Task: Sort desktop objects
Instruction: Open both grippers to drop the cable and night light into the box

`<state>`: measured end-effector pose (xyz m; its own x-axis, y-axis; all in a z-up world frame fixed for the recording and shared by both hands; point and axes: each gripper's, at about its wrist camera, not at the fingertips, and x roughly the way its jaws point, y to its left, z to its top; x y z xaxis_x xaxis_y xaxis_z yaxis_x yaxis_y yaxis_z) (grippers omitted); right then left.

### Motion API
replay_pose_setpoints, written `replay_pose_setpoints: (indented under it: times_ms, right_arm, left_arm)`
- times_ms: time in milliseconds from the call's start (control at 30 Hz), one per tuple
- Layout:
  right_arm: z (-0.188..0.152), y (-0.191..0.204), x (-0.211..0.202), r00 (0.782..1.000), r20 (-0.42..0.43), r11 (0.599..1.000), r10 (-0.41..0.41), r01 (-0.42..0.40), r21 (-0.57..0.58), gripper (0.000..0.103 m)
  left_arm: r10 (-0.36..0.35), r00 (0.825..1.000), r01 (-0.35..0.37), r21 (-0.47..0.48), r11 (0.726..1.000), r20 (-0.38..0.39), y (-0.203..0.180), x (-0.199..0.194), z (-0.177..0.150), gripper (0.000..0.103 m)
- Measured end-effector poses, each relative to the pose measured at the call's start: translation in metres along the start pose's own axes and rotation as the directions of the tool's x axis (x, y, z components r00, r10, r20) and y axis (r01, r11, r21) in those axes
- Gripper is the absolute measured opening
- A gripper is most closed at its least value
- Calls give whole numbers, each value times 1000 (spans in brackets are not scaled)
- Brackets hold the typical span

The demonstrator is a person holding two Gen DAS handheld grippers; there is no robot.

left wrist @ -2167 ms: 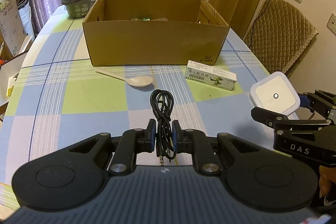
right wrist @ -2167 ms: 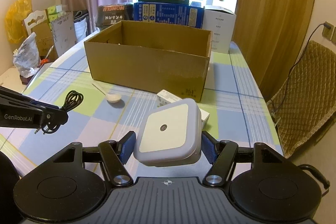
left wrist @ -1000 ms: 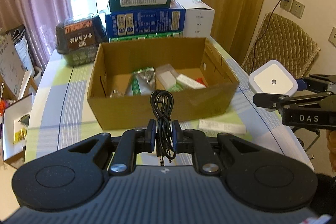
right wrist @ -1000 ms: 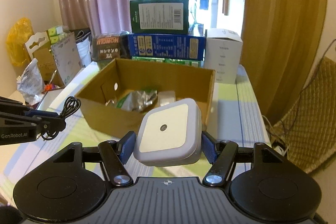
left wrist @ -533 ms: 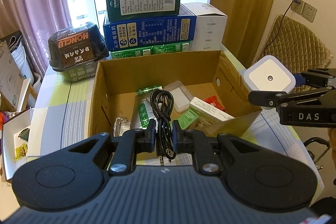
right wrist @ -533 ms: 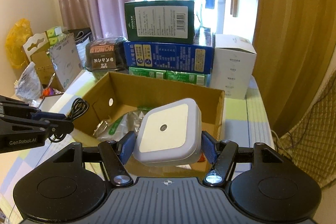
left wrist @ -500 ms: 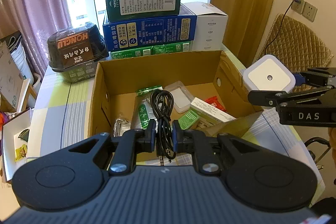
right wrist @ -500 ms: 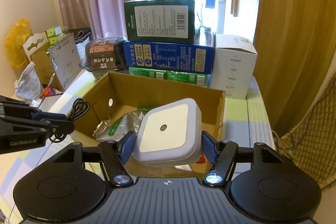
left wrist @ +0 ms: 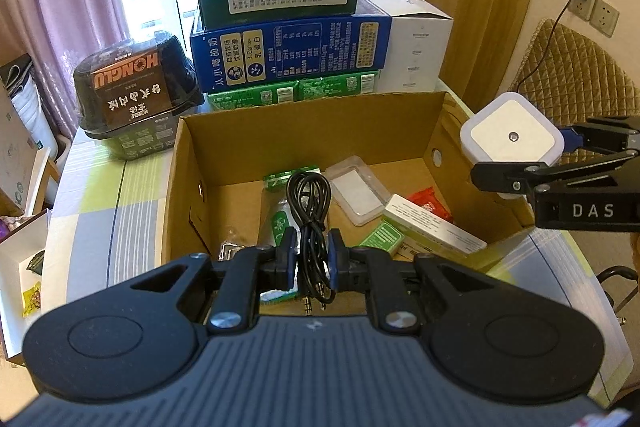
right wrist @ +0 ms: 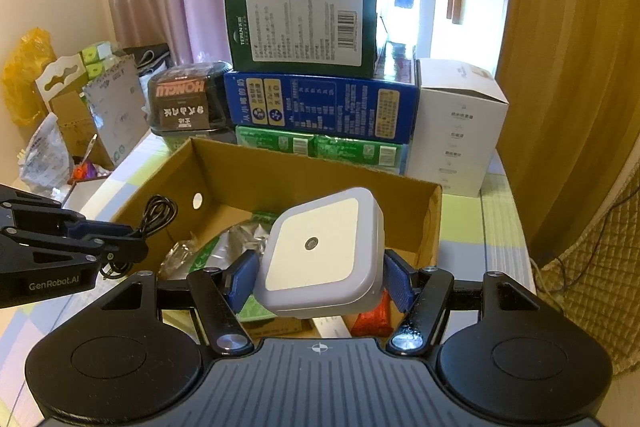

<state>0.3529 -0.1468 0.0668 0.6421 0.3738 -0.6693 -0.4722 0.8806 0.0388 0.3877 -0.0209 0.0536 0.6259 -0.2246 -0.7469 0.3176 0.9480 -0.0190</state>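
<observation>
Left wrist view
Left gripper (left wrist: 313, 251): pinching the coiled black cable (left wrist: 310, 203), fingers nearly together, hanging over the cardboard box (left wrist: 182, 187).
Box contents: packets and a small white carton (left wrist: 434, 227) are lying below the cable.
Right gripper (left wrist: 520, 155): hovering at the box's right wall.

Right wrist view
Right gripper (right wrist: 320, 279): clamping the square white night light (right wrist: 318, 253), fingers spread wide to its sides, over the box's near right corner.
Stacked cartons (right wrist: 316, 95): standing just behind the box.
</observation>
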Motion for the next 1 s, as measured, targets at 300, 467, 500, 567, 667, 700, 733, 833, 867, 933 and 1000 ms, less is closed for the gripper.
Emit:
replay_pose_setpoints:
  times_ms: [300,467,500,567,667,700,733,833,867,933,1000]
  right_arm:
    - [7,-9,22,1000,-11,1000,-1,1,22,63]
    - [6,-14,33,1000,-26,999,-3,4,37,63]
    - [6,-15,34,1000,-28,999,-4,5,39,63]
    - [5,-17,36,999,-33,999,-3,4,44,63]
    - [3,-18,37,999,-42,999,-1,3,51,63]
    - [3,-19,38,999,-44,998,2,1,55,63]
    - [3,-19,39,999,-48,998,5,-2,59,63]
    - [4,-17,40,999,-52,998,14,-10,67,63]
    - [4,-16,41,998,-53,997,18,-15,70,63]
    - [6,-16,44,998,-58,996,35,-30,84,63]
    - [8,-16,45,996,-55,992,69,-63,107,64]
  left_arm:
    - [-9,1000,9,-7,1000,-21,11,31,9,12]
    - [-16,1000,16,-18,1000,-21,12,47,11,19]
    - [-15,1000,15,-19,1000,-22,13,48,10,19]
    - [-15,1000,14,-24,1000,-20,14,47,8,19]
    - [-12,1000,11,-41,999,-19,19,45,5,19]
    - [-9,1000,8,-47,999,-17,21,43,4,19]
    - [-5,1000,4,-52,999,-15,23,41,3,19]
    - [3,1000,-4,-60,998,-9,26,36,1,20]
    - [6,1000,-6,-61,998,-6,27,34,0,21]
    - [10,1000,-10,-63,998,0,28,29,-2,23]
    - [14,1000,-14,-64,998,3,28,25,-3,26]
